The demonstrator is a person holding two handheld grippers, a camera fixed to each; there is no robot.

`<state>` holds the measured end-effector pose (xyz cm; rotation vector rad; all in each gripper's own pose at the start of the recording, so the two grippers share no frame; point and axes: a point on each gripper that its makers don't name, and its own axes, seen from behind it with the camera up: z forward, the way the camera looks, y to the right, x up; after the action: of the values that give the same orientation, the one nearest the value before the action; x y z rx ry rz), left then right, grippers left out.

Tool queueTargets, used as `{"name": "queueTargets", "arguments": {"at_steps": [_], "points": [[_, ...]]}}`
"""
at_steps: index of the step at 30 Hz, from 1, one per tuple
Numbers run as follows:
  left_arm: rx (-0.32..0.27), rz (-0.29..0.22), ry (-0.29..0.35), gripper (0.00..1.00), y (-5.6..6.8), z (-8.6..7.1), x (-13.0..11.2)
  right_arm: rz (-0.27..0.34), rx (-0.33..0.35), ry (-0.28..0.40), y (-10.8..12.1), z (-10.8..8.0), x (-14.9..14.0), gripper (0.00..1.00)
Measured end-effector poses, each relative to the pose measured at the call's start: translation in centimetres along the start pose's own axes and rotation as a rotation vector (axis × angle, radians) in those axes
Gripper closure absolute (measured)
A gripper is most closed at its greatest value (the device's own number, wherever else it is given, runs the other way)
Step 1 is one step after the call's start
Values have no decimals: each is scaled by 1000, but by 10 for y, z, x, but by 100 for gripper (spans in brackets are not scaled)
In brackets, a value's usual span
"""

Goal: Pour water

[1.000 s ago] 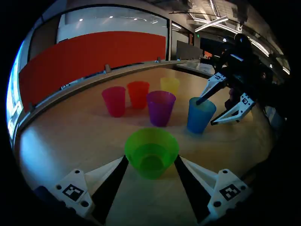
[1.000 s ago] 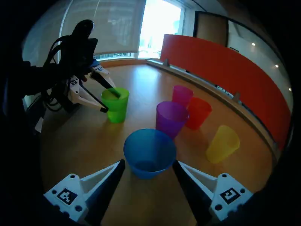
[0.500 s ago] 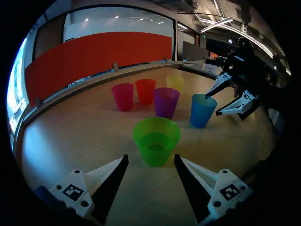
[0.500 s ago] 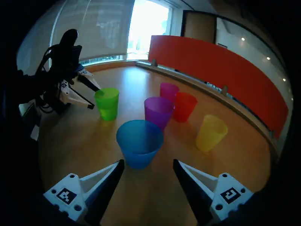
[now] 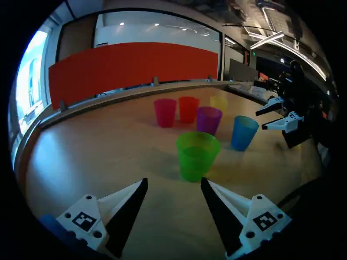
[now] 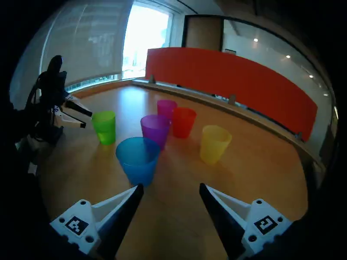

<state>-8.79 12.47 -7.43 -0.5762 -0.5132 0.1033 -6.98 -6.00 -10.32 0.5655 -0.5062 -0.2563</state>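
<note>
Both grippers have been drawn well back. On the left gripper [image 5: 173, 183] the jaws are spread wide and empty, the green cup [image 5: 197, 155] left standing just ahead; the right gripper [image 6: 171, 187] is equally agape, the blue cup [image 6: 138, 159] set free upright on the table [image 6: 247, 182] (presumably so nothing is spilled).

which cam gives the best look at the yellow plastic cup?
Right gripper view. The translucent yellow plastic cup stands there in full, rim to base, apart from the other cups, with nothing in front of it. In the left gripper view it sits far back and small, its lower part hidden behind the purple plastic cup.
</note>
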Motion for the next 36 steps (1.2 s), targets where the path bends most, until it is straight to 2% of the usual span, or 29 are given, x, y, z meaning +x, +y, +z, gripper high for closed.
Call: {"name": "queueTargets", "arguments": {"at_steps": [6,12,15,27,30,36], "points": [[66,-34,51,10,-14,-16,6,61,-79,49,16,-9,8,0],[163,-37,103,10,-33,-31,14,119,-168,114,35,-15,22,0],[185,-51,134,10,-37,-37,18,140,-196,149,43,-18,29,0],[302,-56,253,10,-63,-61,43,149,-379,308,86,-35,67,0],[315,-64,290,10,-65,-64,52,150,-417,361,92,-38,80,0],[359,-73,367,10,-71,-72,72,163,-443,466,94,-41,100,0]]}}
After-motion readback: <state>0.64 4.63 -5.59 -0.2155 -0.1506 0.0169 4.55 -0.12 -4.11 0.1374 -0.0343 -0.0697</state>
